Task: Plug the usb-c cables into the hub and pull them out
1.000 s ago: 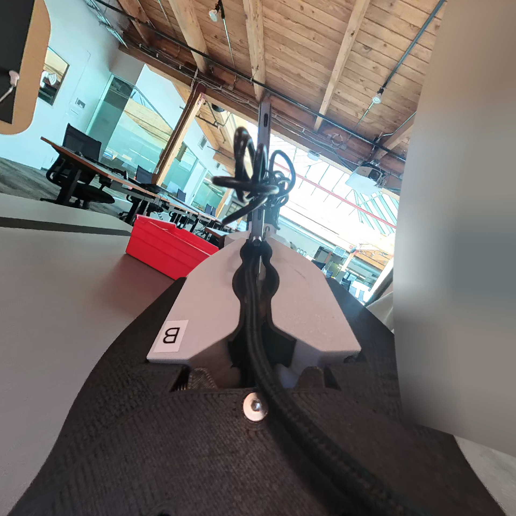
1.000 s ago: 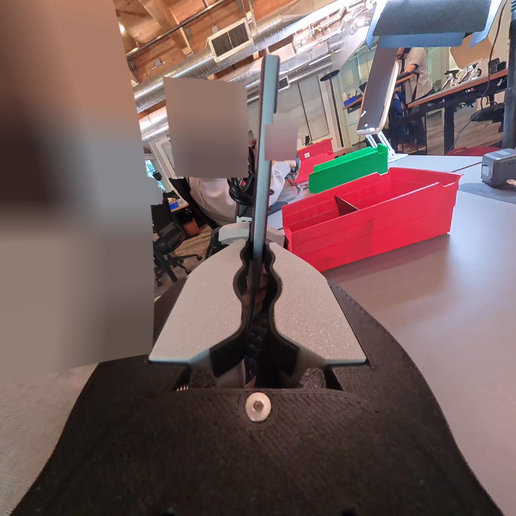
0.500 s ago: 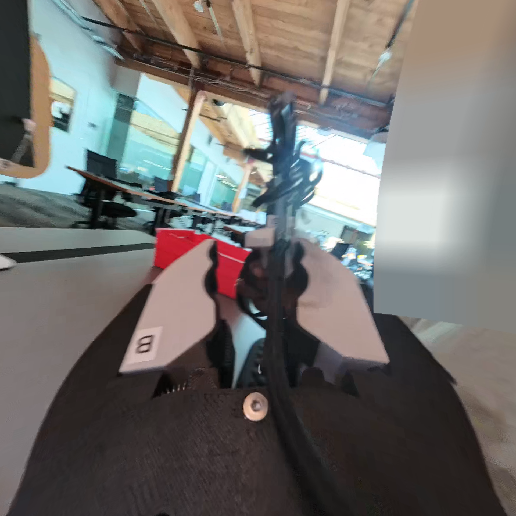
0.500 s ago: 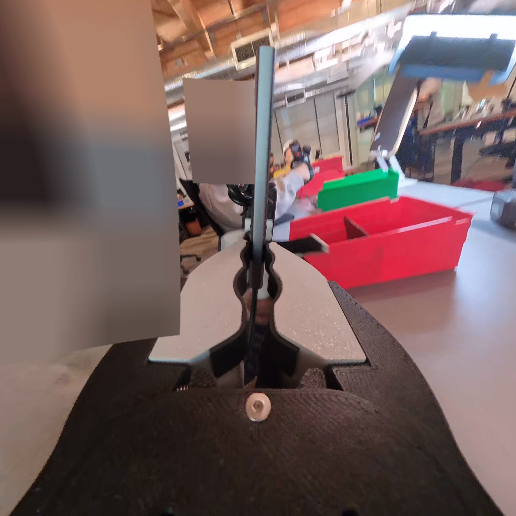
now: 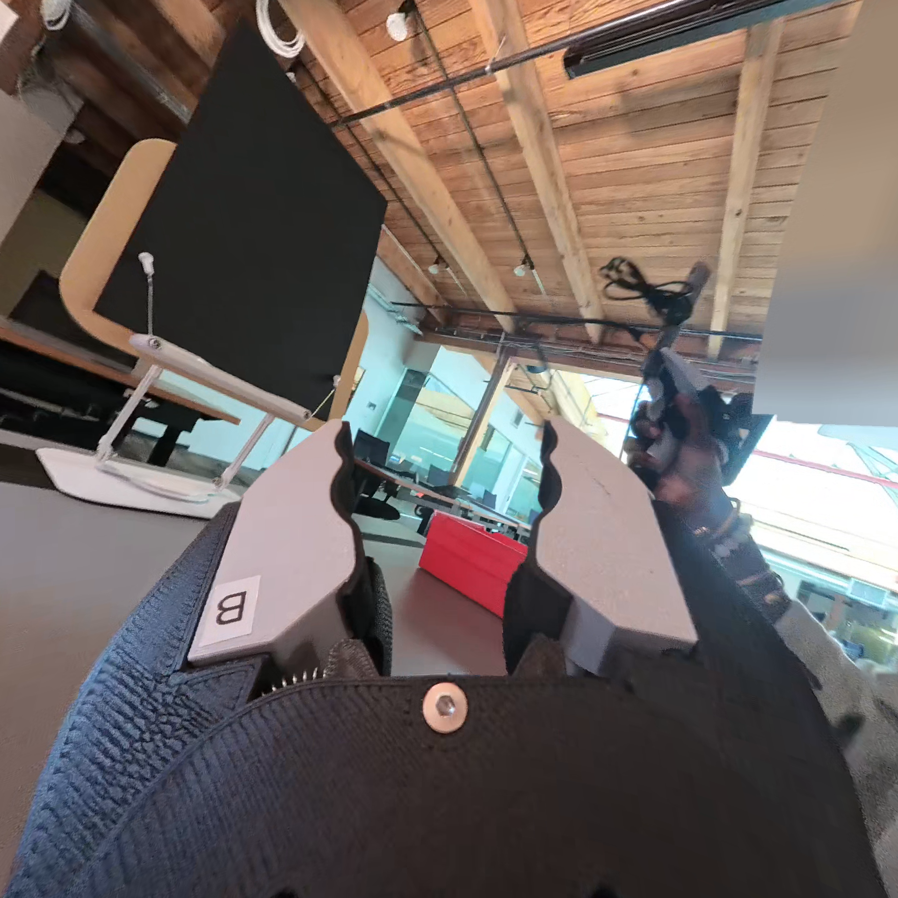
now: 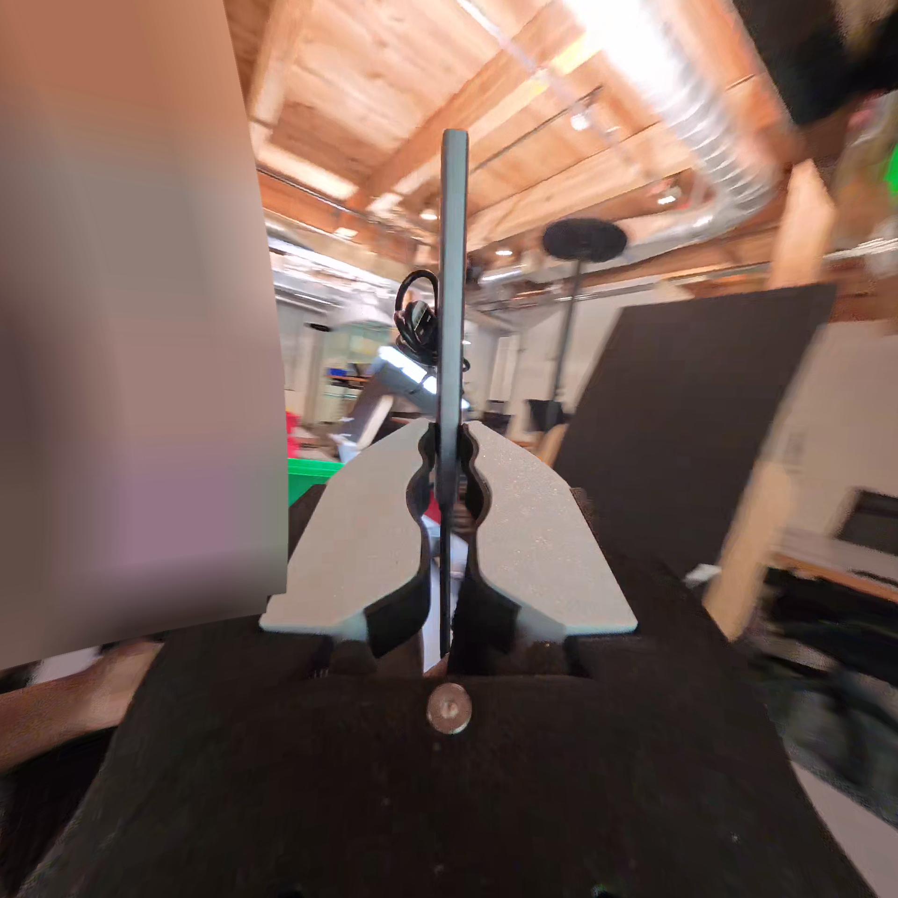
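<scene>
Grey table — left claw agape, raised.

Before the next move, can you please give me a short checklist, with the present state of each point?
1. Left gripper free and open: ok, nothing between its fingers.
2. Right gripper firmly shut on the hub: ok, the hub stands upright, edge-on.
3. Cable bundle hanging at the hub: ok, it shows behind the hub in the right wrist view.
4. Any plug seated in a port: cannot tell, the ports are hidden.
5. Free plug end located for the left gripper: not ok, no loose plug can be picked out.
6. Red bin apart from the left gripper: ok, it sits farther off on the table.
</scene>
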`<state>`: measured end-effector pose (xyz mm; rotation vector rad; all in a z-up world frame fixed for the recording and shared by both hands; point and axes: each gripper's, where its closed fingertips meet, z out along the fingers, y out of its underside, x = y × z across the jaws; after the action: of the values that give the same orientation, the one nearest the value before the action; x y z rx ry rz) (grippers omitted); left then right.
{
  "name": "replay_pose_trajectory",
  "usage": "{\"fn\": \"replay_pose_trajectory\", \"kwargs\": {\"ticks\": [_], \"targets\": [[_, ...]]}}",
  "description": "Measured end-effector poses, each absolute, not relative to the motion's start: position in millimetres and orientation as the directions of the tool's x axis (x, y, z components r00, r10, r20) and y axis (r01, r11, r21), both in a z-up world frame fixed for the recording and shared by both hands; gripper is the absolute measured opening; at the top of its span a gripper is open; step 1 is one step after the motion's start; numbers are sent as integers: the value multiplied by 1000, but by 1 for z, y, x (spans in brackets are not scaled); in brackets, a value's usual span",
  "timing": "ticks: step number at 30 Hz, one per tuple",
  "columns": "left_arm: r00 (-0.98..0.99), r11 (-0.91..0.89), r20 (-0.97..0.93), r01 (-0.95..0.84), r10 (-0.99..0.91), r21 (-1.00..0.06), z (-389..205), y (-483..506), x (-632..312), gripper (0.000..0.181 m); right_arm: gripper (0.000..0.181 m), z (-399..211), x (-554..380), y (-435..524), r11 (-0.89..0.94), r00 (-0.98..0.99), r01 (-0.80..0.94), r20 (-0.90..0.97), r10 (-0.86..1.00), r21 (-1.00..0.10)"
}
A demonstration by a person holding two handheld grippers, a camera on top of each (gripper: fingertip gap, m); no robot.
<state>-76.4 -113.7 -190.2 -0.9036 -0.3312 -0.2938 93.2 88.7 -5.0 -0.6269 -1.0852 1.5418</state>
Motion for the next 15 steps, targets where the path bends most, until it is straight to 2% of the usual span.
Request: {"fn": "replay_pose_trajectory", "kwargs": {"ticks": [1,5,8,15], "targets": [[916,586,385,376,-116,-718,-189,-114,-74,72,9,1,101,107,77,-173,-473,178,969,-878],[932,569,343,348,-120,-745,-188,-111,-68,76,9,15,129,173,300,186,-409,243,952,-862],[944,542,305,321,-122,-777,-190,-105,-60,78,8,13,151,224,392,429,-277,252,867,-877],[957,525,268,285,-111,-802,-190,-102,-55,78,9,-22,200,306,406,762,-16,252,597,-914]]}}
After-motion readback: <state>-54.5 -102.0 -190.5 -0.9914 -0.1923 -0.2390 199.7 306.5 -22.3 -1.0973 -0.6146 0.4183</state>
